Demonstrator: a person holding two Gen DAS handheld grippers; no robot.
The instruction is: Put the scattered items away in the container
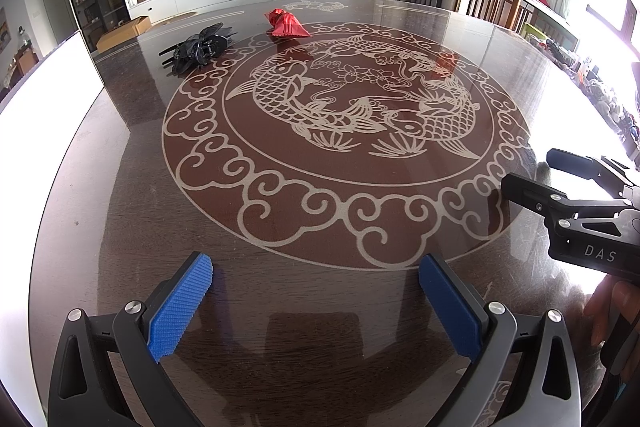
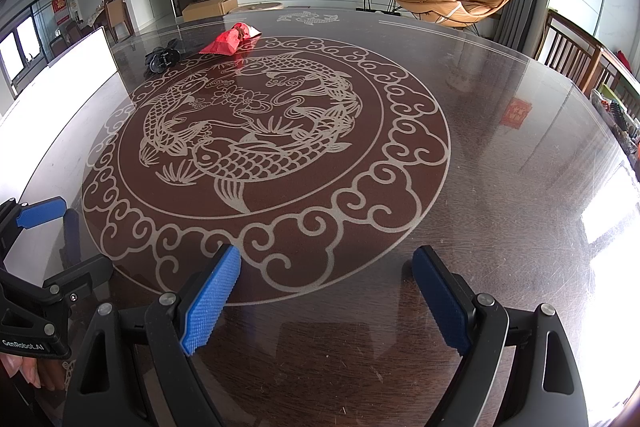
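Observation:
A black hair claw clip (image 1: 199, 47) lies at the far left of the round dark table (image 1: 280, 307). A red pouch (image 1: 287, 24) lies just right of it, at the far edge. Both show in the right wrist view too: the clip (image 2: 162, 58) and the pouch (image 2: 227, 41). My left gripper (image 1: 316, 269) is open and empty, low over the near table edge. My right gripper (image 2: 326, 263) is open and empty, beside it. The right gripper also shows in the left wrist view (image 1: 528, 171), the left gripper in the right wrist view (image 2: 66, 227). No container is clearly in view.
A white flat panel (image 1: 52, 75) stands at the table's left edge, also in the right wrist view (image 2: 60, 75). Wooden chairs (image 1: 492, 1) stand at the right. A carp pattern (image 1: 352, 99) fills the table's middle. Clutter (image 1: 600, 87) lines the far right.

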